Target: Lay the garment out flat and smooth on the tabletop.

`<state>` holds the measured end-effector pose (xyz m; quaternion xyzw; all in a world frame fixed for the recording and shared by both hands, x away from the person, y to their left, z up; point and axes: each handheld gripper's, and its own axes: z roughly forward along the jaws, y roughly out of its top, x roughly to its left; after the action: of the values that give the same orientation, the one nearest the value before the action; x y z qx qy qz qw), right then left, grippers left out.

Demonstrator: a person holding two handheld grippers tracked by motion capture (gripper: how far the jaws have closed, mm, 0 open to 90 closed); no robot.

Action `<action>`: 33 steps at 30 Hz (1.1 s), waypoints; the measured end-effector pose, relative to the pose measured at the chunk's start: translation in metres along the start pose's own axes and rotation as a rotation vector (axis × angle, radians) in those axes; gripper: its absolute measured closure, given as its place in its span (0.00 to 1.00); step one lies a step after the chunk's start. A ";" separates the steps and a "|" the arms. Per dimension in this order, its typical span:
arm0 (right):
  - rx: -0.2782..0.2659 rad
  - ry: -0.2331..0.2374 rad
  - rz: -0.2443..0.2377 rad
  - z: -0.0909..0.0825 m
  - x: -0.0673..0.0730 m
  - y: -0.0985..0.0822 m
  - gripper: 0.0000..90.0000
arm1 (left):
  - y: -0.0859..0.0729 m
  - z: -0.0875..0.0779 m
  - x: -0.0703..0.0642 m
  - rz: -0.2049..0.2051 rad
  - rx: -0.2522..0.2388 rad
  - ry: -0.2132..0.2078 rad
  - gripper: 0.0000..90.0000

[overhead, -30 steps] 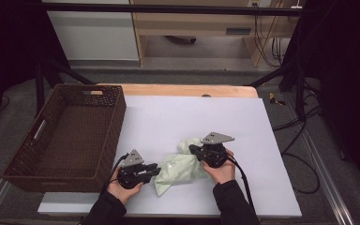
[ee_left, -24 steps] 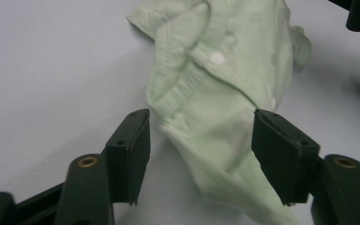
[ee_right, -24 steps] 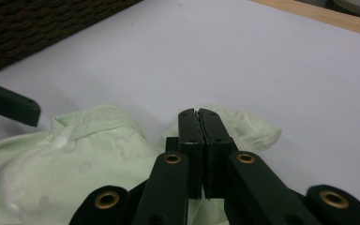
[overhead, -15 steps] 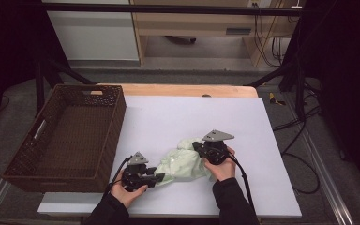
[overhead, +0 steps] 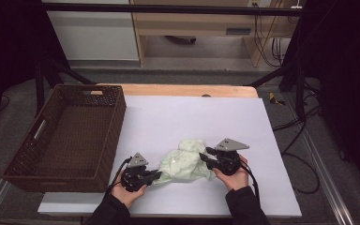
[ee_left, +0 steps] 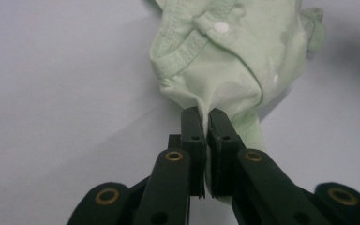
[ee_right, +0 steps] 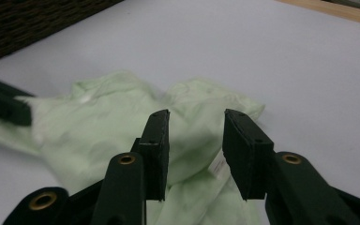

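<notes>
A soft, matt green cloth garment point(overhead: 186, 161) with plastic buttons is seen on a smooth white sheet point(overhead: 178, 115); the basket point(overhead: 63, 138) is woven brown wicker.

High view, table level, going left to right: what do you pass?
Basket → left gripper → green shirt → right gripper → bare white tabletop.

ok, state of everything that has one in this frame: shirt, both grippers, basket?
green shirt: crumpled on the white table, one fold pinched by the left gripper.
left gripper: jaws just closed, shut on a fold of the shirt.
right gripper: jaws just opened, apart over the shirt, pads not pressing it.
wicker basket: upright at the table's left edge, empty.
</notes>
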<state>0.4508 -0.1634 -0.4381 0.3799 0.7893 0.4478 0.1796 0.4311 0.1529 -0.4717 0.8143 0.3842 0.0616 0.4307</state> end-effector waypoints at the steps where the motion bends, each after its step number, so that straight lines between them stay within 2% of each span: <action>1: 0.004 0.008 -0.007 -0.003 0.001 -0.003 0.66 | 0.000 -0.001 0.000 -0.001 -0.006 0.002 0.96; 6: 0.027 0.083 -0.032 -0.010 0.015 -0.019 0.62 | 0.001 -0.002 0.001 0.007 -0.013 0.007 0.96; 9: 0.069 0.064 -0.075 0.002 0.022 -0.027 0.55 | 0.002 -0.004 0.001 0.014 -0.021 0.011 0.96; 10: 0.079 0.055 -0.070 0.006 0.021 -0.028 0.56 | 0.002 -0.004 0.001 0.014 -0.031 0.014 0.96; 12: 0.084 0.039 -0.062 0.013 0.018 -0.030 0.63 | 0.004 -0.006 0.002 0.013 -0.044 0.013 0.96; 14: 0.089 0.049 -0.069 0.017 0.015 -0.030 0.76 | 0.005 -0.009 0.003 0.006 -0.061 0.009 0.96; 15: 0.092 0.056 -0.077 0.017 0.016 -0.030 0.87 | 0.006 -0.010 0.003 0.006 -0.067 0.009 0.96; 17: 0.097 0.074 -0.083 0.015 0.017 -0.029 0.97 | 0.008 -0.014 0.004 0.000 -0.085 0.006 0.96; 18: 0.091 0.081 -0.083 0.012 0.017 -0.027 1.00 | 0.009 -0.016 0.004 -0.002 -0.091 0.003 0.96; 23: 0.025 0.128 -0.083 -0.015 0.021 -0.013 1.00 | 0.014 -0.029 0.009 -0.013 -0.129 0.009 0.96; 26: 0.015 0.184 -0.087 -0.030 0.029 -0.007 1.00 | 0.014 -0.031 0.013 -0.022 -0.115 0.023 0.95; 28: 0.049 0.220 -0.079 -0.031 0.033 -0.009 1.00 | 0.013 -0.028 0.014 -0.023 -0.091 0.034 0.95; 30: 0.097 0.233 -0.066 -0.026 0.037 -0.015 1.00 | 0.011 -0.024 0.015 -0.019 -0.058 0.045 0.95; 31: 0.131 0.239 -0.065 -0.020 0.039 -0.020 0.97 | 0.010 -0.022 0.016 -0.017 -0.048 0.051 0.95; 33: 0.158 0.234 -0.062 -0.012 0.040 -0.025 0.90 | 0.009 -0.019 0.017 -0.015 -0.028 0.057 0.95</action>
<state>0.4067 -0.1472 -0.4503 0.3136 0.8490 0.4195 0.0698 0.4400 0.1738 -0.4576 0.8032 0.4017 0.0869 0.4312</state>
